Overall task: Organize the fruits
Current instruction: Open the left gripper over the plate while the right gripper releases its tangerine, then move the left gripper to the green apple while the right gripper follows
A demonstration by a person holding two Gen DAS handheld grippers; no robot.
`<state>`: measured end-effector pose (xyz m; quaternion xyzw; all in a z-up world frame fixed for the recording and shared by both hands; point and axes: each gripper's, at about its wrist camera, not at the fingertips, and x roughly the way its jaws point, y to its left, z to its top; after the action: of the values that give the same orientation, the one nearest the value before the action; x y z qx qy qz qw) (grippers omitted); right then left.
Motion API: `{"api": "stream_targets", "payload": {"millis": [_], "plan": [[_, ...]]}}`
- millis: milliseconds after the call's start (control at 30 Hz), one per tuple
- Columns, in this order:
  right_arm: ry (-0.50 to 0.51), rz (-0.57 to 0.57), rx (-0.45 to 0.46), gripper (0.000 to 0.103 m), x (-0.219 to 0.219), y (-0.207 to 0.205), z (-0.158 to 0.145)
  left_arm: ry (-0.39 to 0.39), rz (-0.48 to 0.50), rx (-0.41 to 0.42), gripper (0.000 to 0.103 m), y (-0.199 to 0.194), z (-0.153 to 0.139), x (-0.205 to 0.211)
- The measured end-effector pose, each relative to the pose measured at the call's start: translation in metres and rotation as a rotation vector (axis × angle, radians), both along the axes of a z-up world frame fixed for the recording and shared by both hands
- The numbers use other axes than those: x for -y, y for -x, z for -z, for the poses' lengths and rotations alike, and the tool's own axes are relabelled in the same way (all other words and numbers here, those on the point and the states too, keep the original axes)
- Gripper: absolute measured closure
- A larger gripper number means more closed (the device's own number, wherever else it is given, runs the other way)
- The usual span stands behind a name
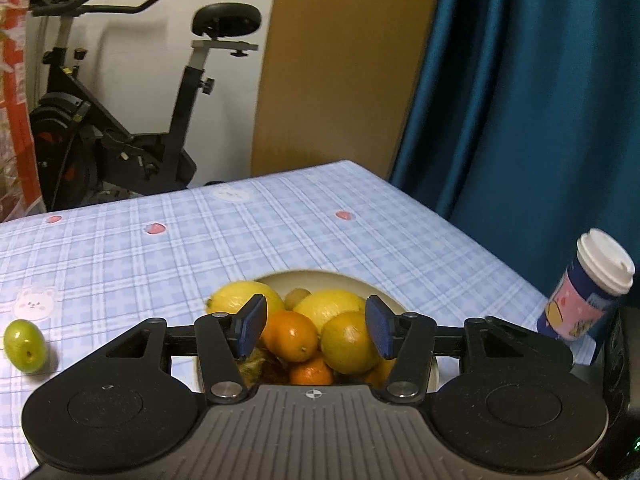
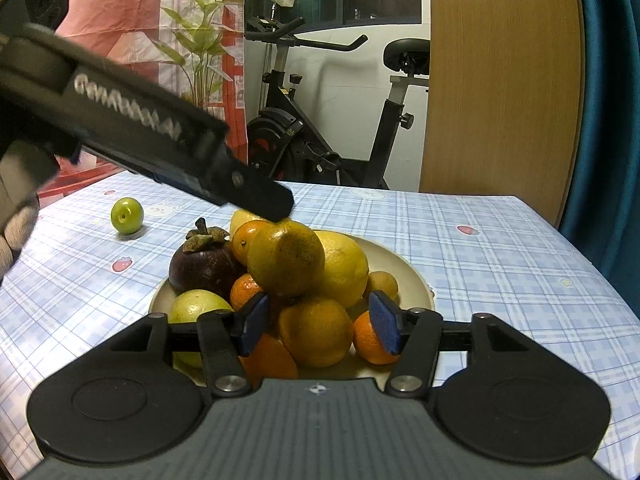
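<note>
A cream plate holds a pile of fruit: a dark mangosteen, a lemon, a speckled yellow-orange citrus on top, and several small oranges. My right gripper stands open at the pile's near side; an orange lies between its blue pads, untouched. My left gripper hovers open over the same pile, gripping nothing. One of its black fingers reaches in from the upper left above the top fruit. A lone green fruit lies on the cloth, left of the plate.
The table carries a blue checked cloth. A lidded paper cup stands near the table's right edge. Behind the table are an exercise bike, a wooden panel and a blue curtain.
</note>
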<state>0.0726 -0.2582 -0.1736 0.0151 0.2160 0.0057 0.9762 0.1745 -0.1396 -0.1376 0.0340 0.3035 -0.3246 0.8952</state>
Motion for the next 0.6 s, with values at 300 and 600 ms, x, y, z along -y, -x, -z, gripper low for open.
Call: {"api": "stream_targets", "payload": {"millis": [300,600], "plan": [[0.011,0.017,0.005,0.026,0.0,0.0,0.0,0.008,-0.019,0.0,0.046,0.002,-0.002,-0.006],[-0.003,-0.001,0.032,0.026,-0.001,0.008,-0.007,0.024,-0.043,-0.019,0.044,-0.002,-0.008,-0.026]]}}
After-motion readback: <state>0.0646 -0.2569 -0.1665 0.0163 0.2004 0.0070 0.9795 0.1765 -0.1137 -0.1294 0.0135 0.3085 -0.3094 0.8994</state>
